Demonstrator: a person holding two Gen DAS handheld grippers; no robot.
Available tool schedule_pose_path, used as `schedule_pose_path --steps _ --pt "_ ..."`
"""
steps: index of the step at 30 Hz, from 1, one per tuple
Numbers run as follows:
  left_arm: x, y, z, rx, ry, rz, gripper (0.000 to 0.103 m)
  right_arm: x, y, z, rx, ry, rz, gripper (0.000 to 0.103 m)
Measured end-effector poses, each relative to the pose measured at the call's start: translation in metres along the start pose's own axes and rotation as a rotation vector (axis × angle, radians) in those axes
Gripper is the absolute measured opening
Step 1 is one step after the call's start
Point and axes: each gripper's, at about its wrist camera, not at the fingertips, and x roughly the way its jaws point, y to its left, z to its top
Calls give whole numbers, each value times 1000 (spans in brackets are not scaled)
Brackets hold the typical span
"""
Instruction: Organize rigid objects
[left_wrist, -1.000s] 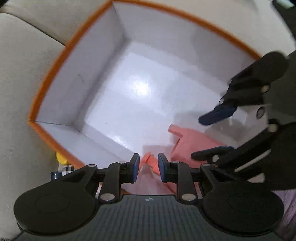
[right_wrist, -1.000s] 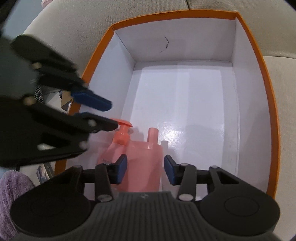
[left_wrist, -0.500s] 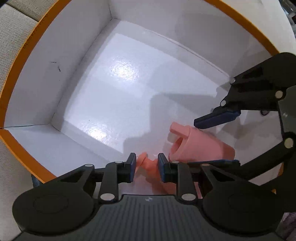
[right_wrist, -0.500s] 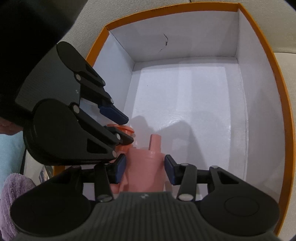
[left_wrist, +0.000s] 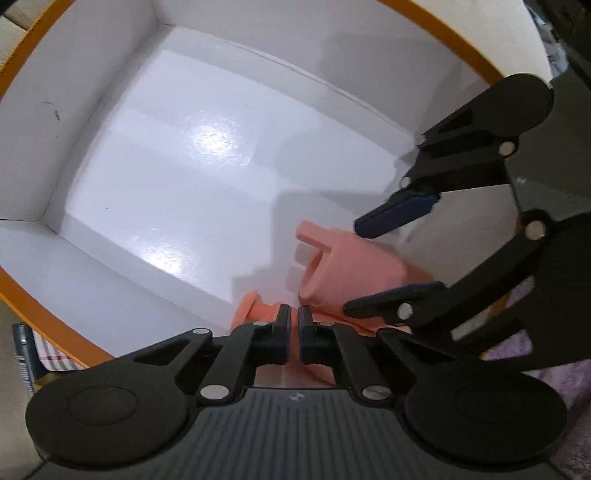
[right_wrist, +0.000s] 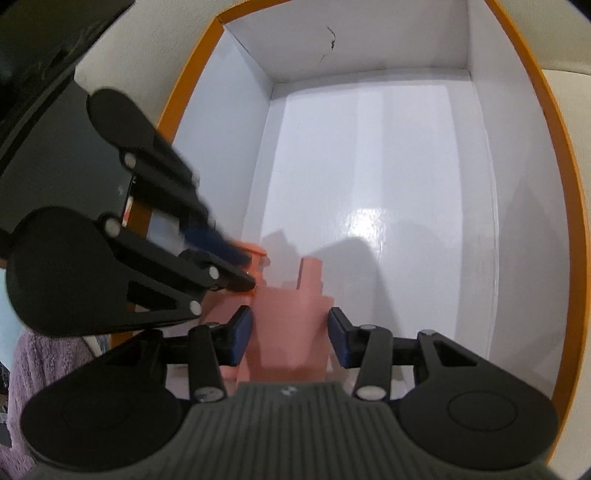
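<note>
A white box with an orange rim (left_wrist: 44, 314) lies below both grippers. My right gripper (right_wrist: 290, 338) is shut on a pink bottle (right_wrist: 288, 332) and holds it low in the box's near corner, neck pointing inward. The left wrist view shows that bottle (left_wrist: 351, 258) between the right gripper's blue pads (left_wrist: 399, 212). A second pink bottle with an orange-pink pump head (left_wrist: 255, 310) lies beside it. My left gripper (left_wrist: 291, 325) points straight down just right of that pump head. Its jaws are closing and stand almost together. I see nothing gripped between them.
The box's glossy white floor (right_wrist: 388, 184) is bare beyond the two bottles. Beige cushions (right_wrist: 129, 44) surround the box. A purple towel (right_wrist: 44, 362) lies outside the near corner. A dark can (left_wrist: 22, 350) and a checked cloth (left_wrist: 51, 350) lie by the rim.
My left gripper moved over the box and sank toward the pump head, then its jaws came together. The right gripper kept still with the pink bottle.
</note>
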Motion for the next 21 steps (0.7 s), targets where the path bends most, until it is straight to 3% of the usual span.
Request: schedule_pose_path --steps 5,10,14,21 --pt "-12 -5 -9 -33 -42 -2 7 -2 -1 -4 20 -11 -6 49" --pt "-40 -5 -26 -85 -133 2 12 -3 8 -6 20 -37 -33 49" --pt "-64 -12 -44 -175 -268 0 13 -12 16 -11 10 -78 -46 49" --pt "-98 -34 -109 -397 -575 17 28 -35 48 -33 -22 -237 -71 50"
